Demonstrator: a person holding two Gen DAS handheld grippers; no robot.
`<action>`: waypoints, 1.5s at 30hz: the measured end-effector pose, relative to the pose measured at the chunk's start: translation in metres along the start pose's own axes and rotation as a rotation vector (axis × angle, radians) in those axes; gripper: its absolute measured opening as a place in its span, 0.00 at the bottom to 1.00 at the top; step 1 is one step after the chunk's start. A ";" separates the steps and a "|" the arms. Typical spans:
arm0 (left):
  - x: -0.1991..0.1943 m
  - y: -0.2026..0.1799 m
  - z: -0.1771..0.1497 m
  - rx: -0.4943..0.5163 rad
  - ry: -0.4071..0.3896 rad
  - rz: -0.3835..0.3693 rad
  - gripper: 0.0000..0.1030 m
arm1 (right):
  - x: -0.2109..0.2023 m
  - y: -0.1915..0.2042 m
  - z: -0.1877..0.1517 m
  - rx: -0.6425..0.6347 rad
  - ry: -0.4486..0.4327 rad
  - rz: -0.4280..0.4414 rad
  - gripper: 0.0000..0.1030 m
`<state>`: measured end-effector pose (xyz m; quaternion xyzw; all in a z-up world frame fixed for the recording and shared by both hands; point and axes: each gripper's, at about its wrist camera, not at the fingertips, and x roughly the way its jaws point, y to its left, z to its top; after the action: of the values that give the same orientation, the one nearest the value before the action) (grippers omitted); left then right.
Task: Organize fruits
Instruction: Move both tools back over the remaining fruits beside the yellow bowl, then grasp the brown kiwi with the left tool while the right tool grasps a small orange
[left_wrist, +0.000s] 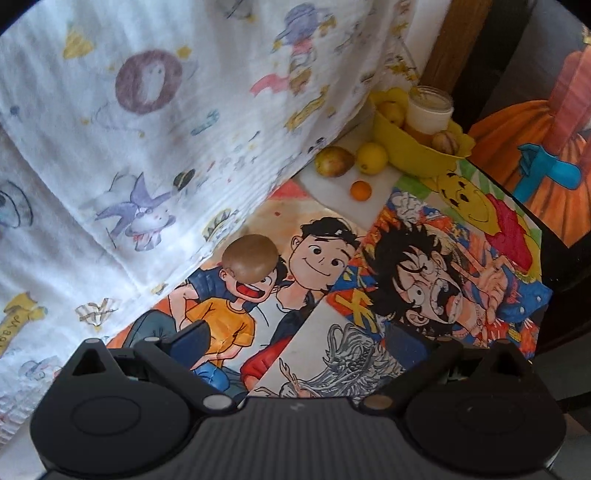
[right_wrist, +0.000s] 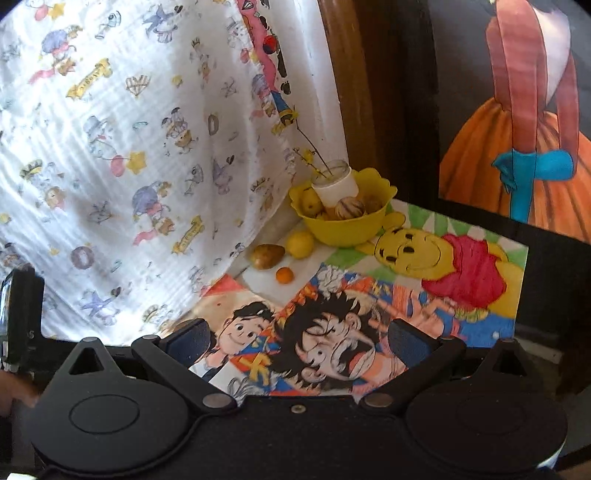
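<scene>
A yellow bowl stands at the far end of the table and holds several fruits and a glass jar. Beside it lie a pear, a lemon and a small orange. A brown round fruit lies on the drawings close ahead of my left gripper, which is open and empty. My right gripper is open and empty, well short of the fruits.
Cartoon drawings cover the table. A white printed cloth hangs along the left. A wooden post and a dark wall with a painting stand behind. The table edge runs on the right.
</scene>
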<state>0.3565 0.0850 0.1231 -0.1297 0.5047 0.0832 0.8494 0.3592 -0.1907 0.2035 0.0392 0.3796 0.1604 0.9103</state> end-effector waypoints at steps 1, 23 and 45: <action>0.004 0.002 0.001 -0.003 0.005 -0.001 1.00 | 0.004 -0.001 0.003 -0.004 -0.003 -0.008 0.99; 0.126 0.029 -0.001 -0.067 0.023 0.018 1.00 | 0.226 0.014 0.039 -0.302 0.141 0.135 0.99; 0.169 0.018 0.020 -0.088 -0.088 0.152 0.95 | 0.371 0.018 0.040 -0.302 0.205 0.213 0.85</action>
<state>0.4489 0.1097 -0.0187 -0.1244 0.4710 0.1750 0.8556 0.6279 -0.0520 -0.0164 -0.0743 0.4357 0.3141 0.8403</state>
